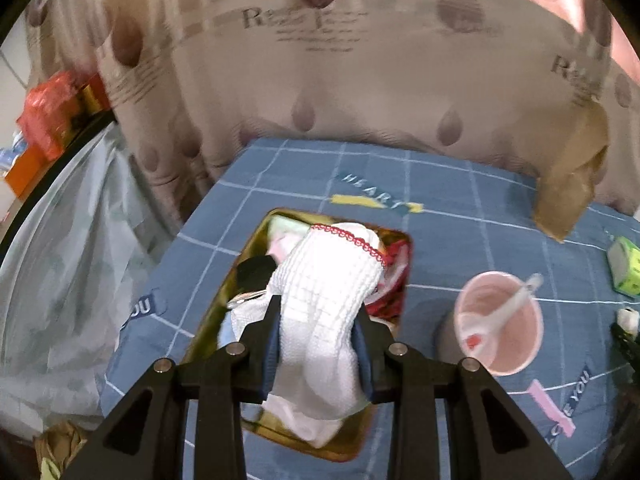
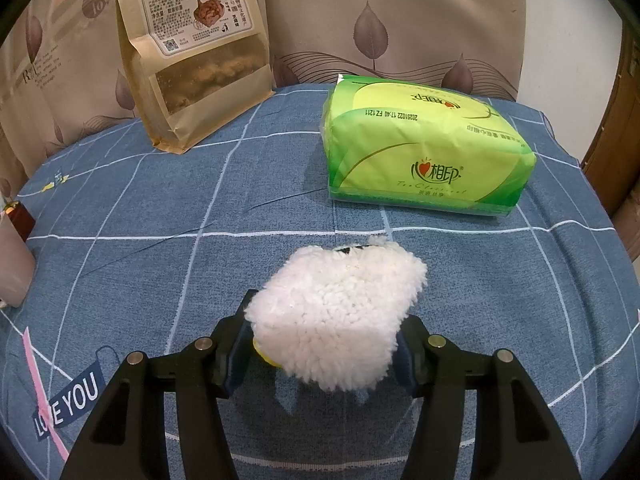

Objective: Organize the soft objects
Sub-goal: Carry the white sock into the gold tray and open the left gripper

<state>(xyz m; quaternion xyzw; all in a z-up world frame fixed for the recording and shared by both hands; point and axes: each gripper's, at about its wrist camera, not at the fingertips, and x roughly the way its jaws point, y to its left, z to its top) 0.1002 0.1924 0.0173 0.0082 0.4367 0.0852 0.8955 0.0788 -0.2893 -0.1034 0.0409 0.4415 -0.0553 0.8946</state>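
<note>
In the left wrist view my left gripper (image 1: pixel 318 312) is shut on a white knitted sock with a red trim (image 1: pixel 328 284). It holds the sock over a gold tray (image 1: pixel 240 256) that holds several soft items. In the right wrist view my right gripper (image 2: pixel 326 320) is shut on a fluffy white soft item with a bit of yellow under it (image 2: pixel 336 312), a little above the blue checked cloth (image 2: pixel 160 200).
A pink cup with a white spoon (image 1: pixel 500 324) stands right of the tray. A green tissue pack (image 2: pixel 424 148) and a brown snack bag (image 2: pixel 196 48) stand further back on the cloth. A curtain hangs behind. A clear plastic bag (image 1: pixel 68 264) lies left of the table.
</note>
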